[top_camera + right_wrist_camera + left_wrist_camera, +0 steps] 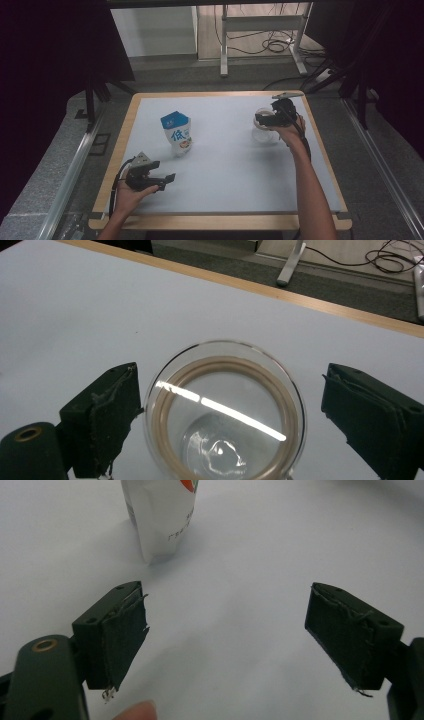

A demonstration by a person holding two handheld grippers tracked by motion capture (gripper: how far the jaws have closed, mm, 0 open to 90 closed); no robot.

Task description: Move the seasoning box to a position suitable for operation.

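**Glass jar sits between the right tool's spread jaws, not yet gripped**

Glass jar [225, 412] is the work in hand: clear, upright, mouth up, with a tan ring just inside the rim. It stands on the white surface [230, 170] toward the far right corner.

Near to far:

- Left tool [159, 179]: near-left of the surface, held low in the person's left hand [131, 192]. Jaws wide, nothing between them. In the left gripper view the gap shows bare surface. It is idle, well apart from the jar.
- Pouch [177, 133]: white and blue, standing upright, mid-left. It lies straight ahead of the left tool, slightly left of the jaw gap in that tool's own view [160, 517]. Near, not touching.
- Right tool [225, 425]: far right, held in the right hand [290, 134], which comes in from the near side. Jaws wide, straddling the jar's mouth. In the right gripper view the left pad looks to be at or just beside the rim; the right pad stands clear with visible gap.

Key relation: the jar is centred slightly left within the right tool's gap, with its axis vertical and the jaws level with the rim on either side. My read is that closing calls for only a small shift to even up the pads. Risk is that uneven contact nudges the glass sideways before both pads bite.
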